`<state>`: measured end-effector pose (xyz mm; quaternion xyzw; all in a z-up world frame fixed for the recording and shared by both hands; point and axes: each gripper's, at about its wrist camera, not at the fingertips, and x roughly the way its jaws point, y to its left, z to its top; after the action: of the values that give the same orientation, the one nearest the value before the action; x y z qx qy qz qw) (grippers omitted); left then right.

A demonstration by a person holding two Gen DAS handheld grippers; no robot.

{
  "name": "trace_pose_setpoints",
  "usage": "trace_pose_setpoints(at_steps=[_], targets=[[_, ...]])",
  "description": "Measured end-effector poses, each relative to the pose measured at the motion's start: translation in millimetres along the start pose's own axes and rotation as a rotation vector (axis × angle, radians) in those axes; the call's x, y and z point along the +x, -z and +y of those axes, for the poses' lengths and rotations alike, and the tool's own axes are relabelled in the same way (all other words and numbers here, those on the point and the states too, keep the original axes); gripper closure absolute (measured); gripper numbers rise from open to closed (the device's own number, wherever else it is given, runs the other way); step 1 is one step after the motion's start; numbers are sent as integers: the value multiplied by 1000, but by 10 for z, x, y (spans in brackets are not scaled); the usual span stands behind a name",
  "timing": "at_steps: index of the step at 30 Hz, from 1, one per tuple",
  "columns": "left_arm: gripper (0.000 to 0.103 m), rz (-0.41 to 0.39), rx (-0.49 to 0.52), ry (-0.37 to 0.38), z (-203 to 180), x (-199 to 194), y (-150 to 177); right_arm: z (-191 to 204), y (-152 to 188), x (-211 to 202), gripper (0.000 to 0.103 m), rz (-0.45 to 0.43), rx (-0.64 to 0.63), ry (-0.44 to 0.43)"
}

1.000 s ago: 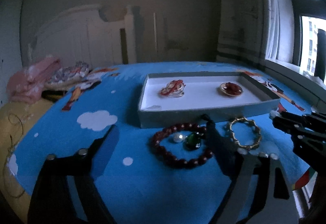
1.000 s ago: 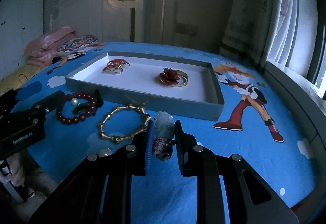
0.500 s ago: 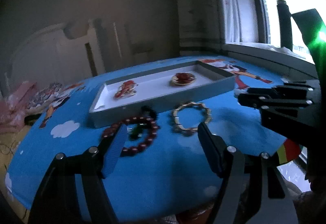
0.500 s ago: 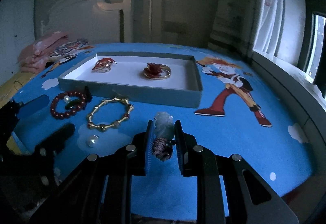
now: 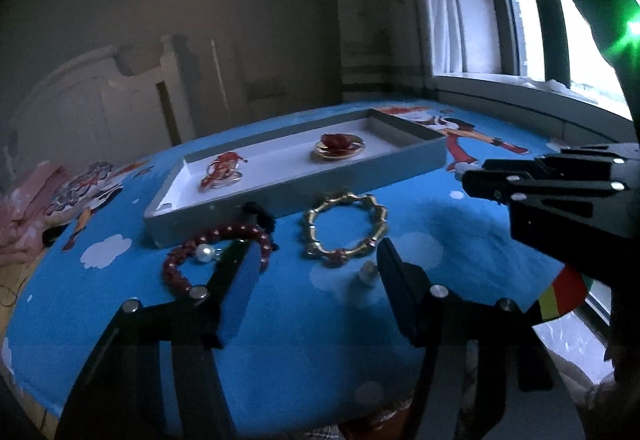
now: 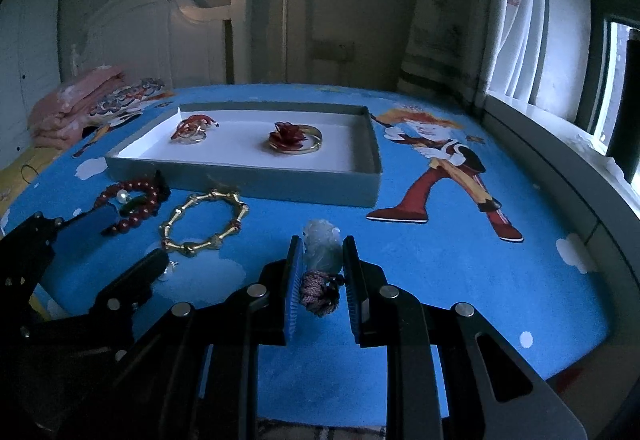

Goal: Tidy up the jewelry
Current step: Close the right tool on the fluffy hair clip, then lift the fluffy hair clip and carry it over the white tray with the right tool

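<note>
The right gripper (image 6: 319, 266) held a pale pendant (image 6: 322, 248) in closed jaws above the blue bench (image 6: 440, 280); the left gripper (image 5: 316, 276) gaped near a loose pearl (image 5: 367, 272), which could roll if nudged.

left tool (image 5: 316, 276) has swung right, now spread before the gold bracelet (image 5: 345, 228).

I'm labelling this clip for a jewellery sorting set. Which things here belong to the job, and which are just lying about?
Job:
shallow grey tray
gold bamboo-link bracelet
dark red bead bracelet
pale carved pendant on a knotted cord, clamped in the right gripper
loose white pearl

Lying about:
folded pink cloth
white headboard
</note>
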<state>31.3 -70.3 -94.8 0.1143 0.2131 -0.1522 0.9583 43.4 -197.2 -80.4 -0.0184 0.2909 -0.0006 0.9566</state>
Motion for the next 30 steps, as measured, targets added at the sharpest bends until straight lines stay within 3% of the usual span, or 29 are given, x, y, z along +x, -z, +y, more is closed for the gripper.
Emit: trace_pose_setpoints(at_steps=[7,16,20,24,25,26,30], targets=[[44,35,-22,-47,-11,18,8,-76,24,-14,83,13,13,-6],[45,77,24,-88,-261,84,-22,-285,38,-30,83,26,-4,-39],[63,69,64,-89,-399,57,-9,-354,34,-25,83,28,2,-41],[66,69,52,-84,-390,77,-4,-338,19,-24,83,23,-2,-50],[71,69,52,-82,-386,84,0,-330,19,-15,83,24,-2,-51],[87,75,47,-74,-374,100,6,-317,19,-8,83,25,-1,-52],[90,76,22,-64,-313,114,7,-244,33,-1,83,33,-8,-58]])
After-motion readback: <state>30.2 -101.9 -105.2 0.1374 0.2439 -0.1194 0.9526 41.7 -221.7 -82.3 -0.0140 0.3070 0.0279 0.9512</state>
